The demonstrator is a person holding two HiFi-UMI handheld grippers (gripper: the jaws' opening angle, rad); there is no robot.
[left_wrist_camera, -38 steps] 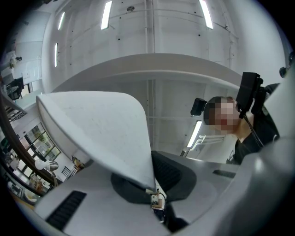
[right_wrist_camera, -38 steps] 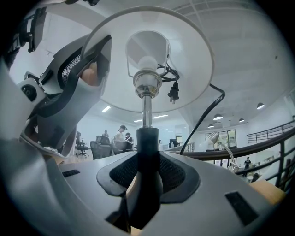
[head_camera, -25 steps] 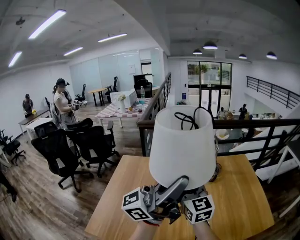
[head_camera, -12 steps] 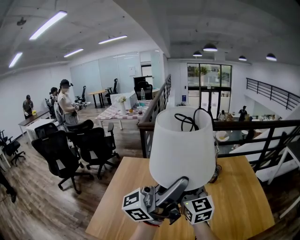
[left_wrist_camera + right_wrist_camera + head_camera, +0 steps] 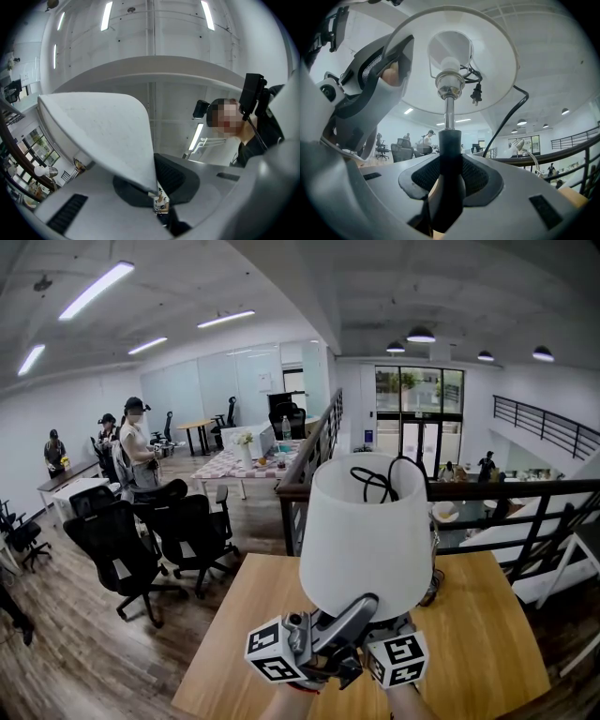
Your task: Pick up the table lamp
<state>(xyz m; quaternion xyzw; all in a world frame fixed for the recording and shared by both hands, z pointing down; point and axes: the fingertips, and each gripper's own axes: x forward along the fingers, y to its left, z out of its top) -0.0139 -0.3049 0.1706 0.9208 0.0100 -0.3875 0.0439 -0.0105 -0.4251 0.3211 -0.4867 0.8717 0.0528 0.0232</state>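
The table lamp has a white shade [image 5: 367,531] and is held up above the wooden table [image 5: 487,634]. Its black cord [image 5: 380,479] is coiled in the shade's top. My left gripper [image 5: 359,607] reaches up from the lower left, shut on the shade's bottom rim [image 5: 151,187]. The right gripper [image 5: 447,187] is shut on the lamp's black stem [image 5: 449,154] under the shade. In the head view only its marker cube [image 5: 398,658] shows. From below I see the metal rod [image 5: 449,110], bulb [image 5: 450,65] and dangling plug [image 5: 476,96].
A dark railing [image 5: 309,488] runs behind the table's far edge, with a drop beyond it. Black office chairs [image 5: 141,540] stand on the wood floor at left. People [image 5: 131,442] stand far off at left. A small dark object [image 5: 433,587] sits on the table behind the lamp.
The lamp and both grippers have stayed put. Only a person far off at the left has shifted slightly.
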